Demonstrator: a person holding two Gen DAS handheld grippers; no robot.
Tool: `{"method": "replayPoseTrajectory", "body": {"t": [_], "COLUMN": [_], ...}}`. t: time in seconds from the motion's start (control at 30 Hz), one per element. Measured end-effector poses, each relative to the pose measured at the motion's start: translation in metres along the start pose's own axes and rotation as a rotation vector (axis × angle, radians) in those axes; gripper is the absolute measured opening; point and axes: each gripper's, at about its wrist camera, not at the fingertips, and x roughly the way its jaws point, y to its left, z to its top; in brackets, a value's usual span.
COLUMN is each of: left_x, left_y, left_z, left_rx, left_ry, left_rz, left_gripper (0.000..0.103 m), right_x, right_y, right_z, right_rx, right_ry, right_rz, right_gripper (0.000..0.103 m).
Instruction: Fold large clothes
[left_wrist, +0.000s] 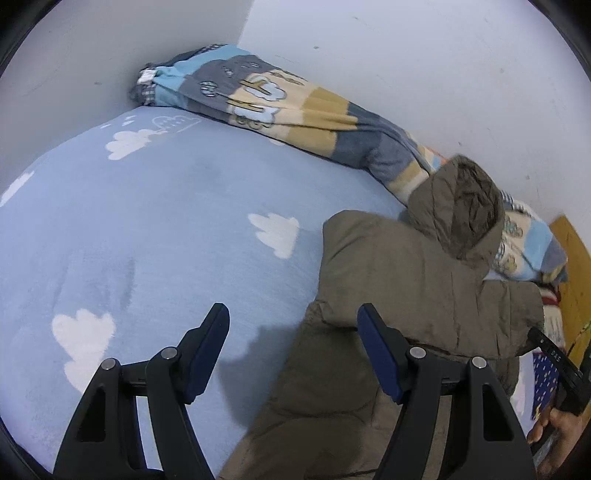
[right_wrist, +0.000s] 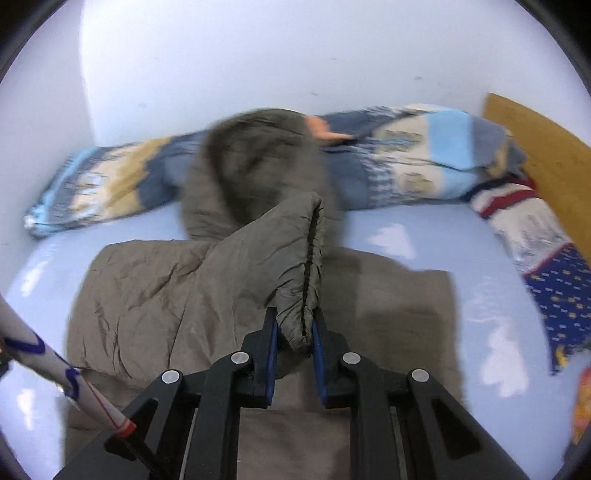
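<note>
Ahead of the tongs, a bed (left_wrist: 155, 229) covered in a pale blue sheet with white clouds fills a corner of plain white walls (left_wrist: 406, 55), which carry a few small dark marks. A rolled patchwork blanket (left_wrist: 266, 99) in blue, grey and tan lies along the far wall, beyond the tongs. To their right a yellow-brown wooden board (right_wrist: 546, 147) stands at the bed's end, with patterned bedding (right_wrist: 554, 295) heaped before it.

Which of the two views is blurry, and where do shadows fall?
Right wrist view: motion blur smears the hood and patterned blanket, while the right tool and the pinched sleeve cuff stay sharp. Left wrist view: mostly crisp; the left tool casts a shadow on the blue sheet.
</note>
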Motion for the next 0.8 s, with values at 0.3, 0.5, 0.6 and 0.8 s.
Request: {"method": "replayPoseTrajectory", "body": {"t": [0.3,0.5,0.6,0.8], "left_x": [0.018,0.021,0.017,0.017], "left_y": [-0.024,-0.035,-0.041,-0.054], "left_z": [-0.009,-0.013,-0.014,-0.022], "left_rx": [0.082,0.125,0.158,0.208], "left_ry": [0.033,0.033,0.007,0.007], "left_rz": [0.008,0.011,0.023,0.029], "left_gripper": [0.071,0.071,0.071,0.071], "right_x": [0.053,0.055,0.026,0.001], "right_y": [-0.051,-0.057,-0.058,-0.016], "right_z": [-0.029,-0.035,-0.033,-0.026], "right_rx": [0.086,0.101,0.123,0.054], "right_ry": [0.110,0.147,0.105,0.021], "right_rz": [-0.011,-0.005,-0.051,0.086], "right_gripper": [0.019,0.039,0.048,0.052]}}
